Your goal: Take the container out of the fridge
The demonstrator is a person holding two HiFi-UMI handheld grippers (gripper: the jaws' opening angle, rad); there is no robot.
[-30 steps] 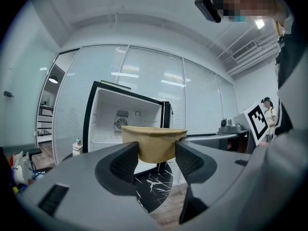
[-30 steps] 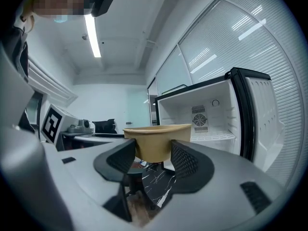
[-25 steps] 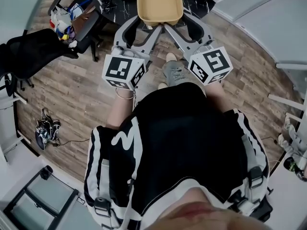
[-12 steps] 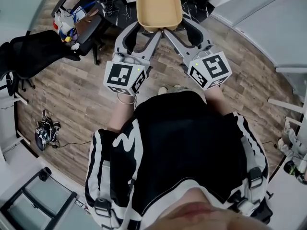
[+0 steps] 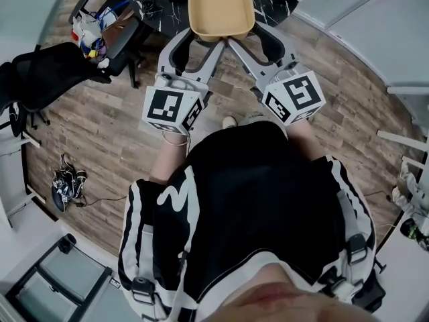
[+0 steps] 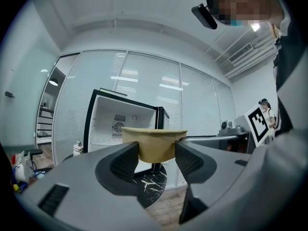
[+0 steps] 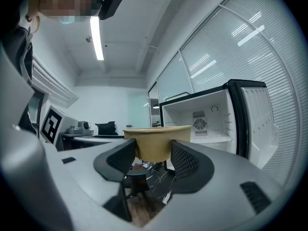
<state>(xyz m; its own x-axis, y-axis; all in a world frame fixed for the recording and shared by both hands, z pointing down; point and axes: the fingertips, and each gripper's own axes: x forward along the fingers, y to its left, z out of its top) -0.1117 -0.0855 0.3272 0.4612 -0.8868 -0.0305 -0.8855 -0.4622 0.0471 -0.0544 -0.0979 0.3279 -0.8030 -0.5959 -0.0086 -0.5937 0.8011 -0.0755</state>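
A tan open container (image 5: 220, 7) is held out in front of me over the wood floor, seen at the top of the head view. My left gripper (image 5: 203, 40) and right gripper (image 5: 239, 40) meet at its near side, each shut on it. In the left gripper view the container (image 6: 155, 143) sits between the jaws, and the open white fridge (image 6: 118, 124) stands behind it, apart from it. The right gripper view shows the same container (image 7: 156, 142) between the jaws, with the fridge (image 7: 211, 121) to its right.
Two black office chairs (image 5: 50, 72) stand at the left, one loaded with bags (image 5: 100, 25). A tangle of cables (image 5: 65, 183) lies on the floor. A black marble mat (image 5: 271, 7) lies under the fridge. The open fridge door (image 7: 262, 124) is at the right.
The container and both grippers have shifted slightly left and away in the head view. The grey shoe seen below the grippers is now mostly hidden under the black shirt.
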